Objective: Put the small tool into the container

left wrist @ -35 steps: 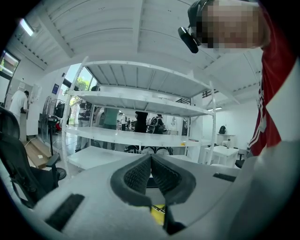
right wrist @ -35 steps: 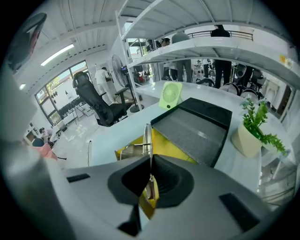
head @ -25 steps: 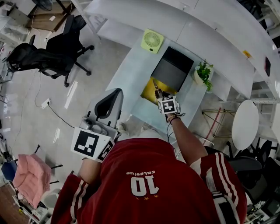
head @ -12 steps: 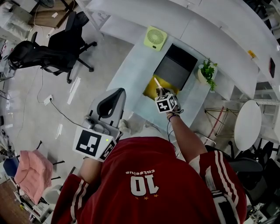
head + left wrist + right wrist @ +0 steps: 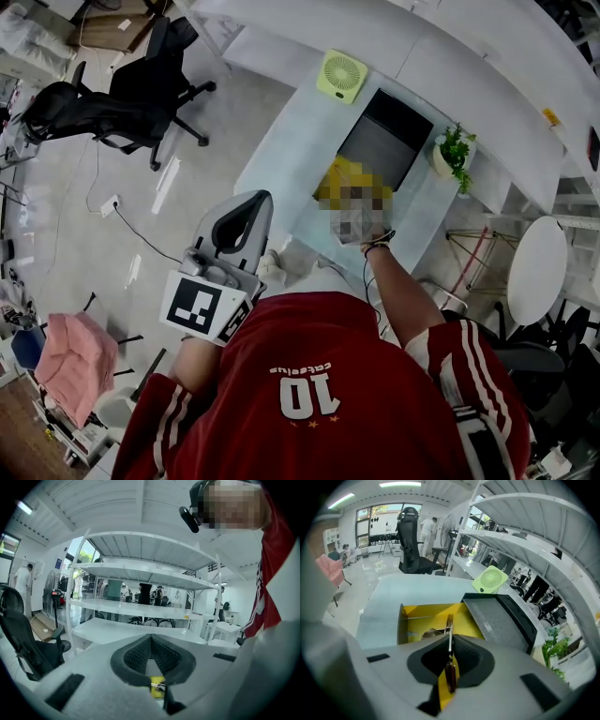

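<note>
Right gripper (image 5: 450, 638) jaws are opening, small tool (image 5: 451, 677) still pinched between them, yellow container (image 5: 417, 616) just ahead. Left gripper (image 5: 151, 637) is pinched together, empty.

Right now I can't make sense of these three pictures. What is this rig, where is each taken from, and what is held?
No robot: a person holds a hand-held gripper in each hand. One picture looks down from the head; the other two ride on the hand-held grippers. The table carries a green fan, a dark case, a plant and a yellow box. The right hand-held gripper has the small tool between its jaws, which are opening, above the box. The left hand-held gripper is shut on nothing.
</note>
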